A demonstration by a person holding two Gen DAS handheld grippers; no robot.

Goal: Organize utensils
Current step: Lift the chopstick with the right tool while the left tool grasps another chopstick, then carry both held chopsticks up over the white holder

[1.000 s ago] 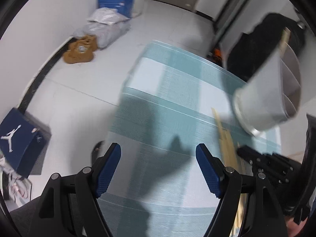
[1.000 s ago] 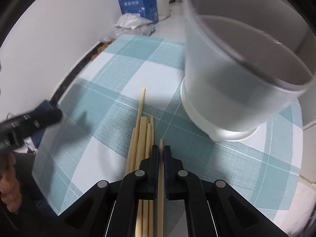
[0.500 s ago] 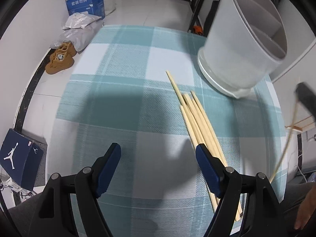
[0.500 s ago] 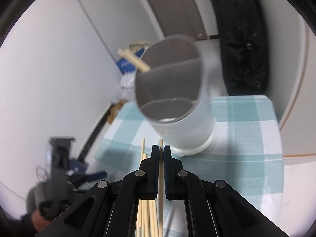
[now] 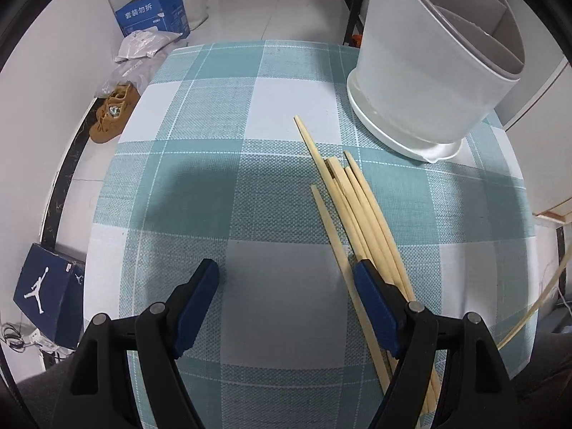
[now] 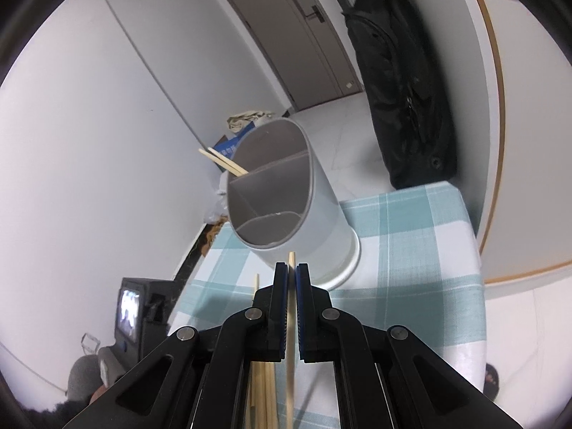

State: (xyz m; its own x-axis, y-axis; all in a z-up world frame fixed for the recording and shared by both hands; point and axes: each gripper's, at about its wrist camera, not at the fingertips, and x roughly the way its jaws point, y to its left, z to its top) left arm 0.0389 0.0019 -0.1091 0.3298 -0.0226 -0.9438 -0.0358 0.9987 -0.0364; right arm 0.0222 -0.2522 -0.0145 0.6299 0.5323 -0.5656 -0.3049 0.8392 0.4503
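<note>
Several wooden chopsticks [image 5: 352, 200] lie in a bundle on the checked tablecloth [image 5: 250, 114], in front of a white divided utensil holder [image 5: 429, 71]. My left gripper [image 5: 286, 279] is open and empty, low over the cloth just left of the bundle. My right gripper [image 6: 291, 271] is shut on a single chopstick [image 6: 290, 339] and holds it raised in front of the holder [image 6: 286, 196]. Two chopsticks [image 6: 223, 161] stand in the holder's far compartment. The held chopstick also shows at the right edge of the left wrist view [image 5: 536, 307].
The table is small; its edges drop to a tiled floor on the left and far side. On the floor lie a blue carton [image 5: 153, 18], grey bags [image 5: 143, 43], brown shoes [image 5: 111, 114] and a shoe box [image 5: 46, 293]. A black bag [image 6: 404, 89] hangs by the wall.
My right gripper has lifted the single chopstick off the table and risen high in front of the holder. My left gripper has swung to face the bundle and moved closer to it.
</note>
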